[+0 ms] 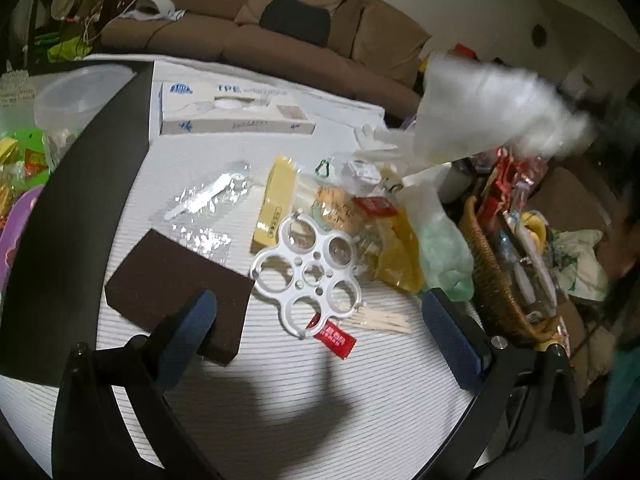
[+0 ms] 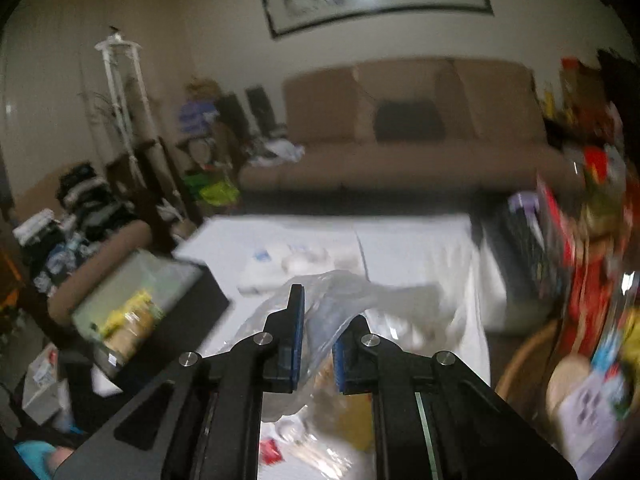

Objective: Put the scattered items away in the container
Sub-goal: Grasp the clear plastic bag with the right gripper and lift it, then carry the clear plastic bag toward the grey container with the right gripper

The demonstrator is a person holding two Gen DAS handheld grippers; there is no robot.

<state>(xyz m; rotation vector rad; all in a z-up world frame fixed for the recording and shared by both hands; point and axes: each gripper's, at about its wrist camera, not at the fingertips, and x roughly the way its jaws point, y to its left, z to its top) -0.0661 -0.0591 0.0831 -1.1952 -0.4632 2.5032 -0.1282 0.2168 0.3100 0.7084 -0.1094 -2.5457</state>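
— What has the right gripper (image 2: 316, 344) got hold of?

— A clear plastic bag (image 2: 320, 300). The two fingers are nearly together with the film bunched between them, so it is gripping the bag. In the left wrist view the same bag (image 1: 480, 108) hangs in the air, blurred, above the right edge of the table (image 1: 360, 380), over the wicker basket (image 1: 492, 276).

— How will a bag like that handle?

— It looks light, limp and slippery. It keeps no shape, so the fingers need a gathered fold rather than a single layer — otherwise the film could slide out. There seems nothing fragile about it.

— And the left gripper (image 1: 320, 336)?

— Wide open, holding nothing, low over the near part of the table. A brown block (image 1: 176, 292) lies just beside its left finger; a white ring holder (image 1: 308, 276), a red packet (image 1: 334, 338) and some wooden sticks (image 1: 380, 322) lie between the fingers, a little ahead.

— What about the rest?

— More wrappers and a yellow packet (image 1: 276, 200) sit toward the middle, a tissue box (image 1: 232, 110) near the far edge. The ring holder looks stiff and thin — best taken by its rim. The basket at the right edge is already heaped.
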